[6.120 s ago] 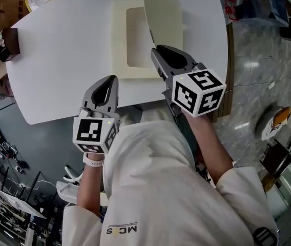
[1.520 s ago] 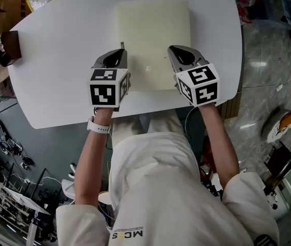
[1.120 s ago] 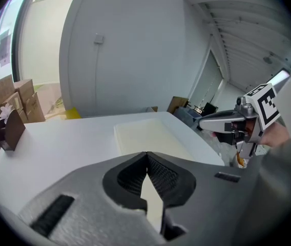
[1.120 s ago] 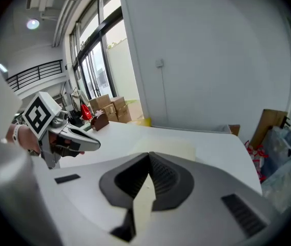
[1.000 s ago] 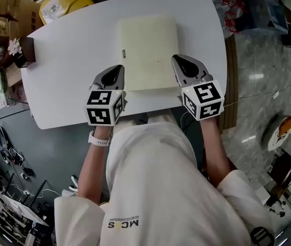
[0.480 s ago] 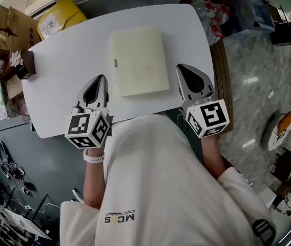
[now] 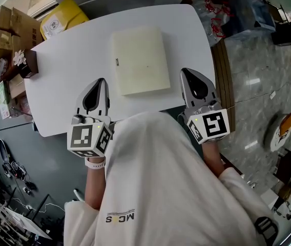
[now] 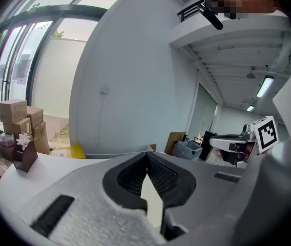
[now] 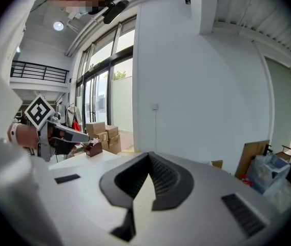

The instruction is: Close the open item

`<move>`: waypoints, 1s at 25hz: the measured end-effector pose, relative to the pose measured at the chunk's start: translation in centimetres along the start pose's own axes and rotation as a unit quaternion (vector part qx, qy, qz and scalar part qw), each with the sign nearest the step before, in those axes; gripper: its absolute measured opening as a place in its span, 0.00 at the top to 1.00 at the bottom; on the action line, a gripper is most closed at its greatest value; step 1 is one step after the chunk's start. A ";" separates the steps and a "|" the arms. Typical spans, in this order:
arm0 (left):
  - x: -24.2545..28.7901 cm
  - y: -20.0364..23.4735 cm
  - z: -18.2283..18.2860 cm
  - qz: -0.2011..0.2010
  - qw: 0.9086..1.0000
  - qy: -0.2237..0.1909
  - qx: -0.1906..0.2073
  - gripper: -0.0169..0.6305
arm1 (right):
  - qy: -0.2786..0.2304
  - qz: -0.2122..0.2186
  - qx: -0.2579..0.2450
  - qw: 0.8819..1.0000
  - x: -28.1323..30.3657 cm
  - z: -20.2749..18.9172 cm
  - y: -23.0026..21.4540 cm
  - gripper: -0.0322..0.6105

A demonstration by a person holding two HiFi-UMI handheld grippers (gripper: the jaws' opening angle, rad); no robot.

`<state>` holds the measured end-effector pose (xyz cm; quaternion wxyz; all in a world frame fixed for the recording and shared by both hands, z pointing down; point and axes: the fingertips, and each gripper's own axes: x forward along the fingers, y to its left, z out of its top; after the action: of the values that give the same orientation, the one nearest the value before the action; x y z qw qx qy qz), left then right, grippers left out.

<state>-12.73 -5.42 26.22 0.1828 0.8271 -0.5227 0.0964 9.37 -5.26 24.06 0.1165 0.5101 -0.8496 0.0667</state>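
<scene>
Flat cream box (image 7: 140,60): one, closed with its lid down flat, lying near the middle of the white tabletop (image 7: 68,70) between the two grippers and apart from both; contents could not be seen. Small dark tab (image 7: 117,62): one, on the box's left edge. Left gripper (image 7: 100,82): one, jaws pressed together with nothing between them, held over the tabletop's near edge to the left of the box and clear of it. Right gripper (image 7: 187,72): one, jaws likewise clenched and empty, held at the near right of the box without touching it. Marker cubes: two, one on each gripper. Small brown holder (image 7: 28,68): one, at the tabletop's far left end, containing a white flower (image 7: 18,58). Yellow package (image 7: 63,14): one, beyond the tabletop's far left corner. Cardboard cartons (image 7: 2,22): several, stacked beside the yellow package; exact count could not be told, contents not visible.
</scene>
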 end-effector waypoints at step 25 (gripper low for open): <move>-1.2 -0.5 -1.3 -0.001 1.000 0.004 0.012 0.94 | 0.006 0.020 -0.034 0.999 -0.2 -0.4 3.1 0.93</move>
<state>-12.79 -3.70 26.93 0.1753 0.8294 -0.5198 0.1060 6.72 -3.54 24.40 0.1373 0.4882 -0.8608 0.0436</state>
